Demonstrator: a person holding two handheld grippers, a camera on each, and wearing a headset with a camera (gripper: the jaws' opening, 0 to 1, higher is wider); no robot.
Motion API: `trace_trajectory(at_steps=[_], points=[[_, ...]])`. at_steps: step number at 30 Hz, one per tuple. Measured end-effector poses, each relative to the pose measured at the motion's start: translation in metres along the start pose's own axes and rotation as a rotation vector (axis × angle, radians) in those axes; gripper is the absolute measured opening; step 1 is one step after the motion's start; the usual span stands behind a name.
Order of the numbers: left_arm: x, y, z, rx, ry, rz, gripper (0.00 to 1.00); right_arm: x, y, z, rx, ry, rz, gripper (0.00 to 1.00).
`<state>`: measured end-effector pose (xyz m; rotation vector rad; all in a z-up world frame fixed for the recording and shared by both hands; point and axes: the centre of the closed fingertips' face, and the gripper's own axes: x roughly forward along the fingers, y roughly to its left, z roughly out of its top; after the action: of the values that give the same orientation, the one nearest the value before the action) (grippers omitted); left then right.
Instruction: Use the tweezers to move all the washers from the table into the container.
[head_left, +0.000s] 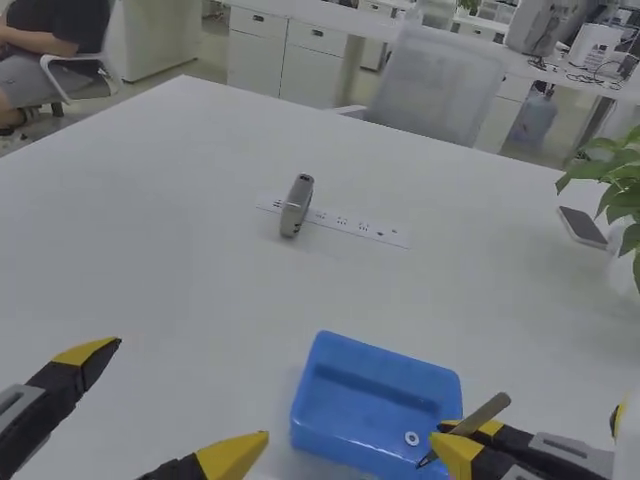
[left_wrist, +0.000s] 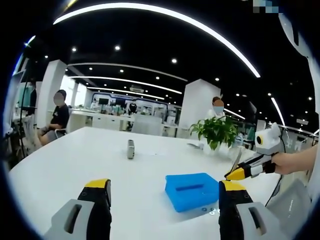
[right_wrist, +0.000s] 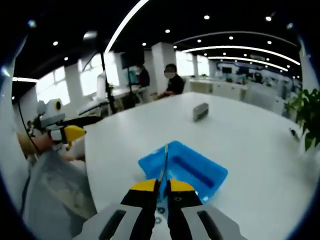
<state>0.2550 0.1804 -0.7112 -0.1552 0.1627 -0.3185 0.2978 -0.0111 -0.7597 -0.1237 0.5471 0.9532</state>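
Head view, left to right.

- Left gripper (head_left: 160, 400): jaws spread wide, nothing between them, over the table (head_left: 150, 250).
- Blue container (head_left: 375, 395): near centre.
- One washer (head_left: 412, 438) lies on the blue at the container's near edge. Whether it is inside or on the rim, cannot tell.
- Tweezers (head_left: 478, 415): tip just beside that washer; contact unclear.
- Right gripper (head_left: 455, 447): jaws pressed together on the tweezers.

Right gripper view adds a small ring (right_wrist: 158, 220), blurred, on the table between its jaws.

Left gripper view shows the container (left_wrist: 192, 190) ahead between its spread jaws. The washer is too small to make out there.
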Motion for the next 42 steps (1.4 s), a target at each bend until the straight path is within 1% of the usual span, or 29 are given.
trace_trajectory(at_steps=[4, 9, 11, 14, 17, 19, 26, 28, 30, 32, 33, 35, 37, 38, 39, 40, 42], points=[[0.000, 0.001, -0.001, -0.004, 0.000, -0.002, 0.90, 0.003, 0.004, -0.012, 0.016, 0.018, 0.005, 0.04], [0.000, 0.001, -0.002, -0.009, 0.001, -0.003, 0.90, 0.008, 0.004, -0.034, 0.042, 0.052, 0.009, 0.04], [0.000, 0.002, -0.002, -0.010, 0.004, -0.003, 0.90, 0.009, 0.005, -0.039, 0.049, 0.059, 0.011, 0.04], [0.000, 0.002, -0.003, -0.010, 0.003, -0.002, 0.90, 0.011, 0.006, -0.045, 0.052, 0.069, 0.015, 0.04], [0.000, 0.003, -0.003, -0.011, 0.005, -0.002, 0.90, 0.014, 0.005, -0.052, 0.074, 0.072, 0.022, 0.04], [0.000, 0.002, -0.003, -0.009, 0.007, -0.001, 0.90, 0.015, 0.004, -0.056, 0.076, 0.082, 0.020, 0.04], [0.000, 0.001, -0.003, -0.009, 0.011, 0.000, 0.89, 0.017, 0.004, -0.063, 0.077, 0.104, 0.026, 0.04], [0.000, 0.001, -0.004, -0.006, 0.013, 0.000, 0.89, 0.017, 0.005, -0.063, 0.072, 0.099, 0.027, 0.04], [0.000, 0.001, -0.004, -0.004, 0.016, 0.000, 0.89, 0.016, 0.007, -0.063, 0.040, 0.105, 0.029, 0.04], [0.000, 0.001, -0.004, -0.004, 0.018, 0.000, 0.89, 0.016, 0.014, -0.063, -0.019, 0.114, 0.044, 0.05], [0.000, 0.000, -0.004, -0.003, 0.019, 0.000, 0.89, 0.016, 0.018, -0.064, -0.067, 0.120, 0.054, 0.05], [0.000, 0.000, -0.004, -0.002, 0.021, -0.001, 0.89, 0.017, 0.024, -0.065, -0.128, 0.133, 0.059, 0.05], [0.000, 0.000, -0.004, -0.001, 0.022, -0.001, 0.89, 0.018, 0.027, -0.064, -0.187, 0.137, 0.062, 0.05], [0.000, 0.000, -0.005, -0.001, 0.024, -0.001, 0.89, 0.018, 0.028, -0.065, -0.219, 0.152, 0.053, 0.05], [0.001, -0.001, -0.005, 0.000, 0.026, -0.001, 0.89, 0.018, 0.029, -0.064, -0.246, 0.151, 0.050, 0.05], [0.001, -0.001, -0.005, 0.001, 0.026, -0.001, 0.89, 0.019, 0.030, -0.064, -0.286, 0.155, 0.052, 0.04], [0.001, -0.001, -0.005, 0.001, 0.026, -0.001, 0.89, 0.020, 0.034, -0.064, -0.324, 0.158, 0.072, 0.04]])
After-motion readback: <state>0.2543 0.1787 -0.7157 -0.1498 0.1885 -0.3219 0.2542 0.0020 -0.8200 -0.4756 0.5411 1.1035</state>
